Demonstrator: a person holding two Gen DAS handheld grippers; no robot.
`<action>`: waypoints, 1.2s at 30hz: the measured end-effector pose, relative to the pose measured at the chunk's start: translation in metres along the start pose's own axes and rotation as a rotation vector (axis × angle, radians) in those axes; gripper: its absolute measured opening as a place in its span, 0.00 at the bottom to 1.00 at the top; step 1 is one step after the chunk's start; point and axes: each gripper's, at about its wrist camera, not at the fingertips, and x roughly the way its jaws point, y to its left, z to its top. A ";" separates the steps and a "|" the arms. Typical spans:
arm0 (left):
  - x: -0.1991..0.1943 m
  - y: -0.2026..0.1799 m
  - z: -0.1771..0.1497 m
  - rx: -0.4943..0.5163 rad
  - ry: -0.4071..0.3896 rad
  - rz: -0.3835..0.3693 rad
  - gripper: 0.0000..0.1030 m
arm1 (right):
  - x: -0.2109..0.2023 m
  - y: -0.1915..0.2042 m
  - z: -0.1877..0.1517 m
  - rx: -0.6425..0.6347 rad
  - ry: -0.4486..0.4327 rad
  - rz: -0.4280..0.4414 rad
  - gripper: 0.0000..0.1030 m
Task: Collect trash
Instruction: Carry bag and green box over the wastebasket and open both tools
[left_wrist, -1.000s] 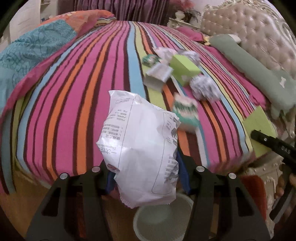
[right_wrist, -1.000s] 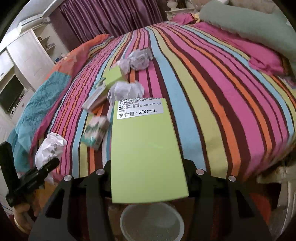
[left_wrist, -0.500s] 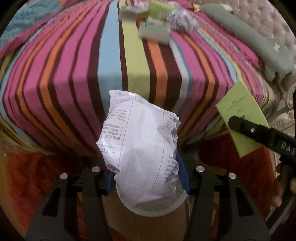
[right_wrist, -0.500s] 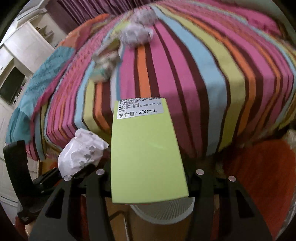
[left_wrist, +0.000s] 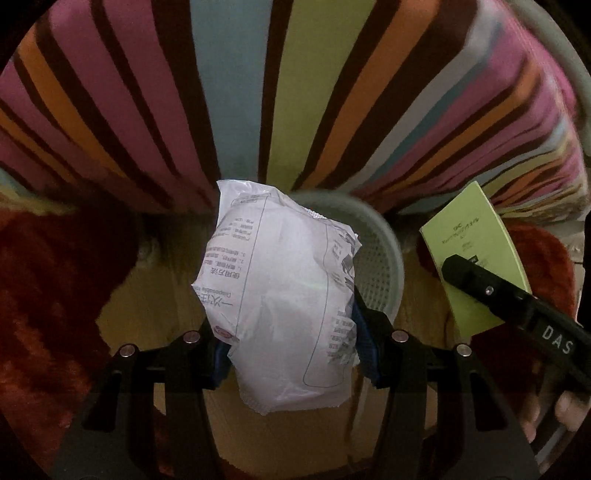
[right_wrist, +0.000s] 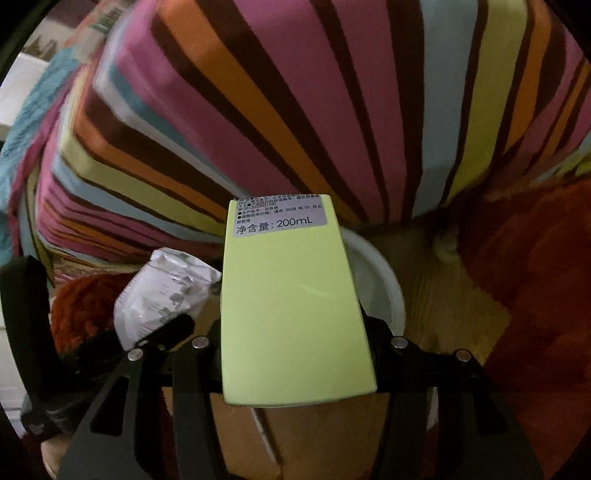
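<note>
Fingers of my left gripper (left_wrist: 291, 347) are clamped on a white crinkled wrapper (left_wrist: 284, 302), which stands up between the blue pads (left_wrist: 364, 349) and covers much of the view. Just behind the wrapper sits the white mesh wastebasket (left_wrist: 384, 254), its rim curving out past the wrapper's right edge; the wrapper hangs above the basket's near side. My right gripper (right_wrist: 295, 354) is closed on a lime-green carton (right_wrist: 291, 314) with a label reading 200mL at its far end. From the right wrist, the basket's rim (right_wrist: 384, 280) shows just behind and right of the carton, so the carton too is over the basket. In that same view the wrapper (right_wrist: 166, 295) sits just left of the carton, and from the left wrist the carton (left_wrist: 476, 258) appears right of the basket. Beyond the basket hangs the striped bedspread (left_wrist: 258, 92). A wooden floor (right_wrist: 443, 295) lies around the basket, with a red rug (right_wrist: 535, 288) on its right.
</note>
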 end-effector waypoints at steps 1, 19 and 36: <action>0.005 0.002 0.000 -0.005 0.022 0.002 0.52 | 0.007 -0.001 0.002 0.016 0.024 0.005 0.47; 0.090 0.004 0.014 -0.108 0.296 -0.020 0.53 | 0.101 -0.021 0.016 0.228 0.312 0.030 0.48; 0.097 0.019 0.009 -0.200 0.291 -0.031 0.85 | 0.101 -0.034 0.031 0.298 0.310 -0.020 0.85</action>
